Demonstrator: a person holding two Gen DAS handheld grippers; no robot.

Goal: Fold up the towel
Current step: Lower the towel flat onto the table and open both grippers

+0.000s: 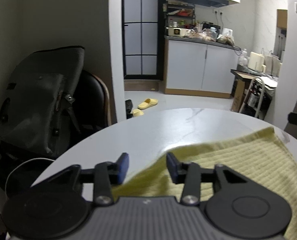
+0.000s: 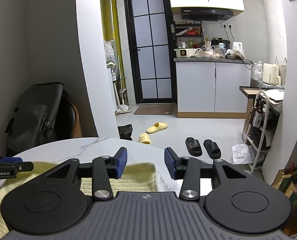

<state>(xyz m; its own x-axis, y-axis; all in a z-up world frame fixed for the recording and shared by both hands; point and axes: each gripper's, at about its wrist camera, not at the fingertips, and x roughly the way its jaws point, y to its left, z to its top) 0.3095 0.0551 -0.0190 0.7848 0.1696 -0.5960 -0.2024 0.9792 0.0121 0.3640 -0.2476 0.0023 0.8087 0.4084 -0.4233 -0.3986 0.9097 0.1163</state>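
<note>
On left claw (image 2: 8,167), "GenRobot.AI", towel (image 2: 136,177) below

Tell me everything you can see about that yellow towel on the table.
The towel is pale yellow-green with a ribbed, waffle-like weave and looks like soft cotton. It lies spread mostly flat on the white marble-look table, its far edge slightly rumpled and lifted. One corner points toward the table's far rim. Both open grippers, the left gripper and the right gripper, hang over it; neither grips it.

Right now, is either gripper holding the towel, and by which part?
Nothing is held. The left gripper and right gripper are both open above the towel, which lies on the table.
</note>
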